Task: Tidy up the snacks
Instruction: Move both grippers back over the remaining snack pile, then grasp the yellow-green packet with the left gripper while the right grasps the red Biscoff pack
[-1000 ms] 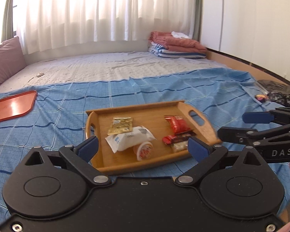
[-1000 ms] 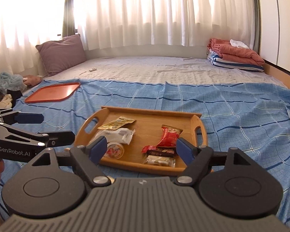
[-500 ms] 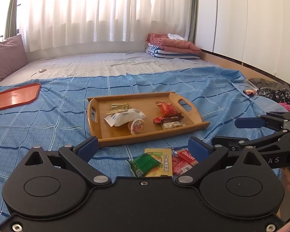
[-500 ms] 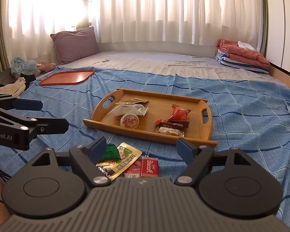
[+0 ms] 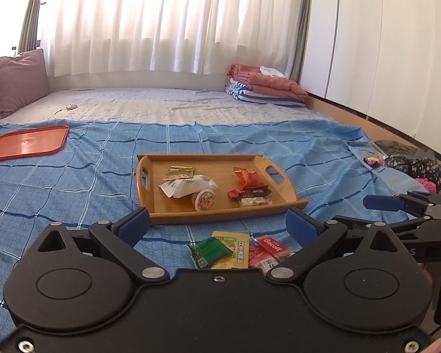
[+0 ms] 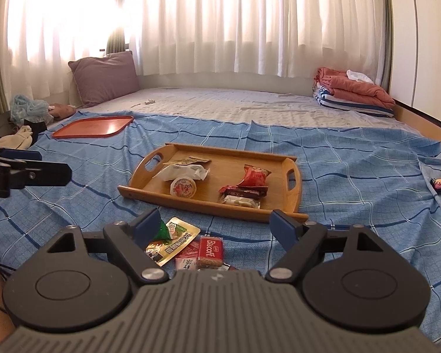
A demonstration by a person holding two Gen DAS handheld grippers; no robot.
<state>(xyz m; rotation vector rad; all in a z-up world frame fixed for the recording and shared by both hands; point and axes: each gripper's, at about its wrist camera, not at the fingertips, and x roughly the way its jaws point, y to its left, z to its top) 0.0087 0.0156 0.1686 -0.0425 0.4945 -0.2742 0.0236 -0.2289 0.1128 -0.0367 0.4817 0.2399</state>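
A wooden tray (image 5: pixel 158 209) (image 6: pixel 282 163) lies on the blue checked sheet and holds several snacks: a white packet (image 5: pixel 188 186), a round cup (image 5: pixel 205 199), a red packet (image 5: pixel 248 176). Loose snacks lie on the sheet in front of it: a green packet (image 5: pixel 210 250), a yellow packet (image 6: pixel 176 242), a red Biscoff packet (image 5: pixel 273 247) (image 6: pixel 210 250). My left gripper (image 5: pixel 217 223) is open and empty above the loose snacks. My right gripper (image 6: pixel 216 225) is open and empty, also above them.
An orange tray (image 5: pixel 26 144) (image 6: pixel 94 126) lies at the far left of the sheet. Folded blankets (image 5: pixel 264 88) sit at the back right, a purple pillow (image 6: pixel 104 78) at the back left. Clothes (image 5: pixel 420 164) lie at the right bed edge.
Both grippers have pulled back and risen from the wooden tray. The loose snacks in front of the tray have come into view. Both stay open.
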